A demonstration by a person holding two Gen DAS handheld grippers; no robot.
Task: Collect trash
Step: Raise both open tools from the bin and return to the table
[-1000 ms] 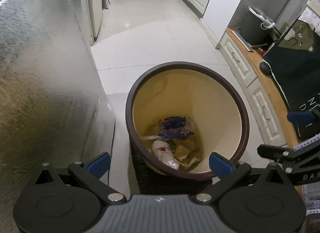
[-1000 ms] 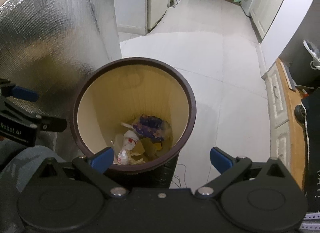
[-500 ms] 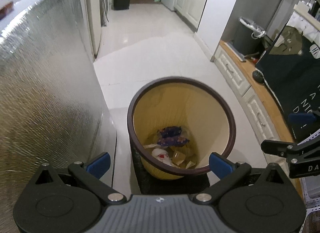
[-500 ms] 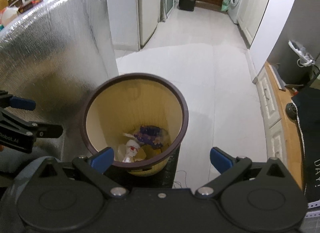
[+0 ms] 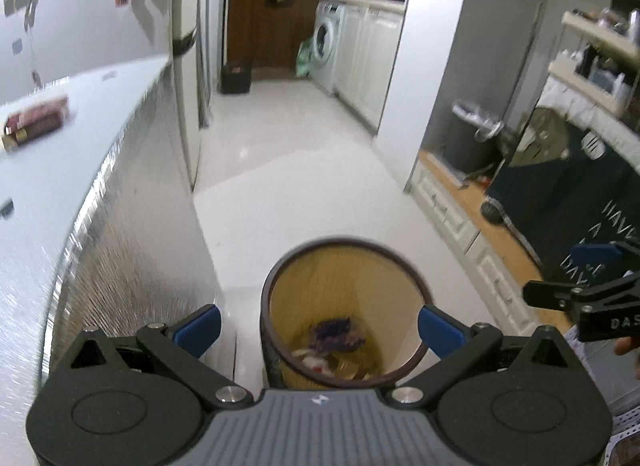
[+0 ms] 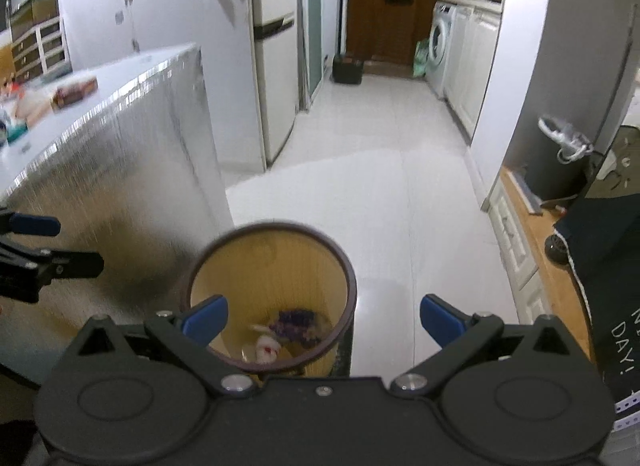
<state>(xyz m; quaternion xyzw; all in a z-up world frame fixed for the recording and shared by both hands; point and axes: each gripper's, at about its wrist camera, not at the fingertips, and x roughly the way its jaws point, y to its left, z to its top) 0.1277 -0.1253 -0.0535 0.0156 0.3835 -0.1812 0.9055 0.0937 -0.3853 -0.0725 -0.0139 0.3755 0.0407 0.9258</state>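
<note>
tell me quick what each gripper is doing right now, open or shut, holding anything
Left gripper: open, holding nothing, above the trash bin.
Right gripper: open, holding nothing, also above the bin.

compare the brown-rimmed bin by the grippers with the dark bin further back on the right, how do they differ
The brown-rimmed bin is tan inside with a dark brown rim; the dark bin is grey-black. The brown-rimmed bin has no visible liner and holds wrappers; the dark bin has a white liner over its rim and its contents are hidden. The first stands beside the silver counter, the second in a wall recess. Both stand upright and open-topped.
</note>
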